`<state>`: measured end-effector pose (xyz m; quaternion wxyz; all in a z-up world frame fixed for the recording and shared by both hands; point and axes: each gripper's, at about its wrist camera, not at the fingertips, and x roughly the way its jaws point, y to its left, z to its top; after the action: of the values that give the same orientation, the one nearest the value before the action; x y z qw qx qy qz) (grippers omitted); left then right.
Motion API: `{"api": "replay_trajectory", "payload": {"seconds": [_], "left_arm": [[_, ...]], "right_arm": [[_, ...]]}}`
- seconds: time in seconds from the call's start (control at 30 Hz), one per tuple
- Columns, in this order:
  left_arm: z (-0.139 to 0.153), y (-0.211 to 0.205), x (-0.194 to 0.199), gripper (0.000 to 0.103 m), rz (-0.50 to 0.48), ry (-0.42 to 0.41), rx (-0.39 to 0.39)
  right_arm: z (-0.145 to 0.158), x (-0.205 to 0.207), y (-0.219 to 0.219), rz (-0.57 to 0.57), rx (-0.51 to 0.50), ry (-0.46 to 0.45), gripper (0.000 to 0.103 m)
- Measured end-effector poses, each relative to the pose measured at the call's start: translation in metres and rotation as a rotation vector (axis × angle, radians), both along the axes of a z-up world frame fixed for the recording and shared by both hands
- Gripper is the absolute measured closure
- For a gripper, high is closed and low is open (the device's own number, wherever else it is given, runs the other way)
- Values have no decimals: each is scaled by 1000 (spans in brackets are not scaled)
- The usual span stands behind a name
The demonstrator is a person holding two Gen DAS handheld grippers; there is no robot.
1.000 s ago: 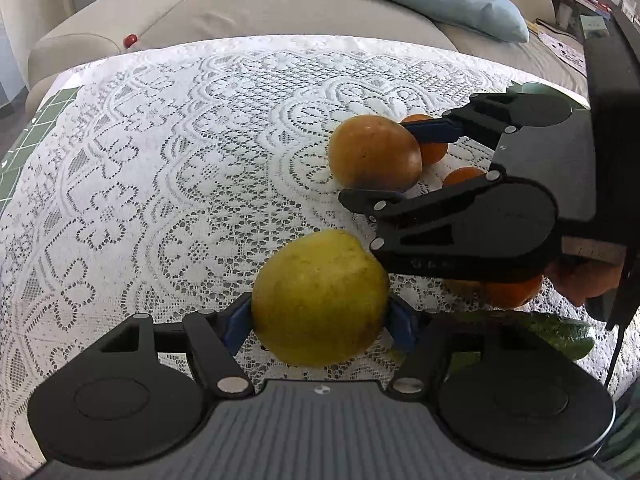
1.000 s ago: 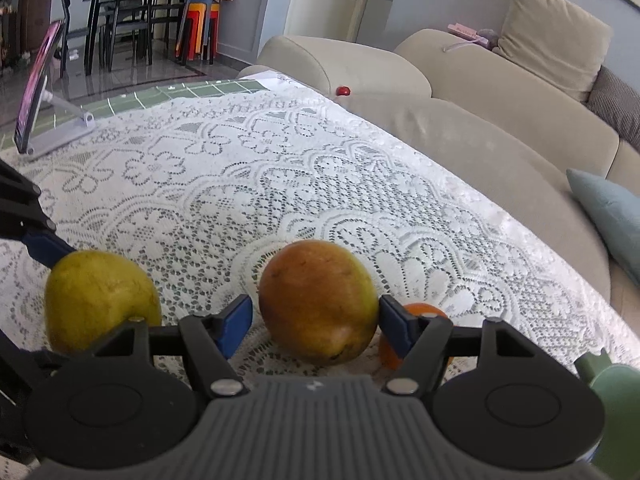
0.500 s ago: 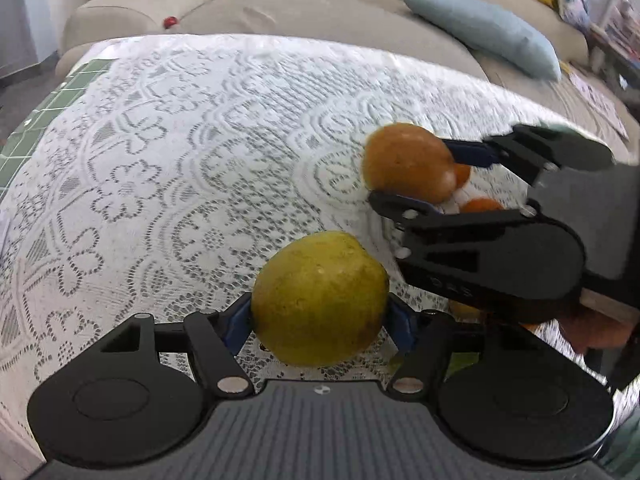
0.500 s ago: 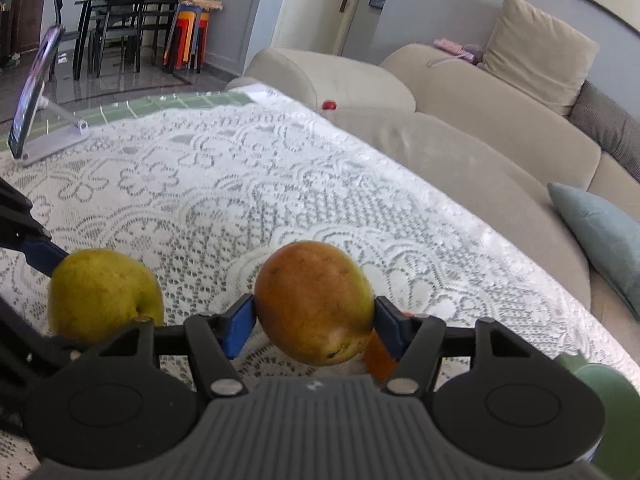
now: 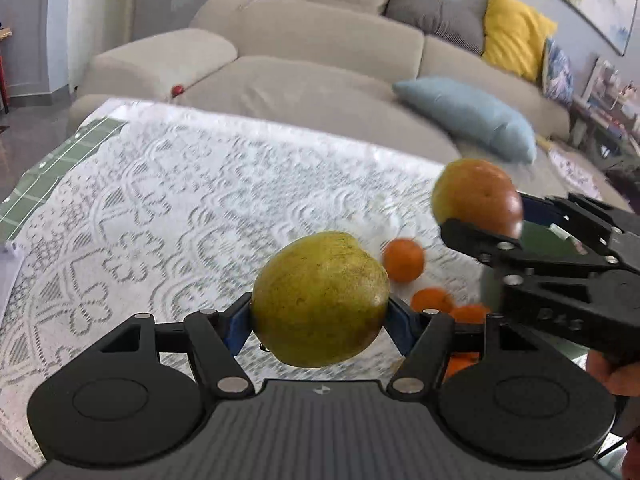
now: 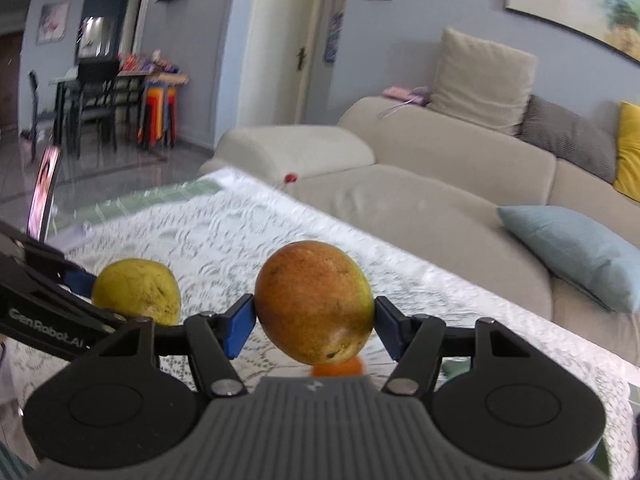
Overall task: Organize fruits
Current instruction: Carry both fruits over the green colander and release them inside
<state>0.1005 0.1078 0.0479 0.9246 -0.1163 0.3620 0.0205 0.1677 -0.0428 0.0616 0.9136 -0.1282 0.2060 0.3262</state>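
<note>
Left gripper (image 5: 318,316) clamped on a yellow-green fruit (image 5: 320,298), blue pads pressed against both sides, fruit held clear above the lace tablecloth (image 5: 160,208). Right gripper (image 6: 314,322) clamped on an orange-red fruit (image 6: 314,300), also gripped at both sides by its blue pads and lifted off the cloth. In the left wrist view the right gripper (image 5: 520,220) shows at right with its orange-red fruit (image 5: 478,196) raised, higher in frame than the yellow-green one. In the right wrist view the left gripper (image 6: 76,280) comes in from the left edge with the yellow-green fruit (image 6: 136,292) beside the orange-red one, the two apart. Three small oranges lie on the cloth between and below the grippers: one (image 5: 403,260) just right of the yellow-green fruit, two more (image 5: 432,300) (image 5: 468,314) nearer the camera, partly hidden by gripper parts. One small orange (image 6: 338,368) peeks out under the orange-red fruit in the right view. Something green (image 5: 548,240) sits behind the right gripper's fingers, blurred, cannot tell what. Beige sofa (image 5: 312,64) behind the table with a light blue cushion (image 5: 468,116) and a yellow cushion (image 5: 516,36). Small red item (image 5: 177,89) on the sofa near its arm. A phone on a stand (image 6: 44,192) at the table's far left in the right view.
</note>
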Motion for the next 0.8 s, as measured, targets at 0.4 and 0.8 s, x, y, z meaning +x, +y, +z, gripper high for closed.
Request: {"api": "replay_trajectory", "payload": {"seconds": [0.4,0.8], "left_arm": [[20,-50,30,26,-127,-89,-77],[23,-140,74,26,-281,-12,-25]], "right_arm": [[19,5,-76,-132,-15,31,41],[-10,23,-131,-224,-115,161,41]]}}
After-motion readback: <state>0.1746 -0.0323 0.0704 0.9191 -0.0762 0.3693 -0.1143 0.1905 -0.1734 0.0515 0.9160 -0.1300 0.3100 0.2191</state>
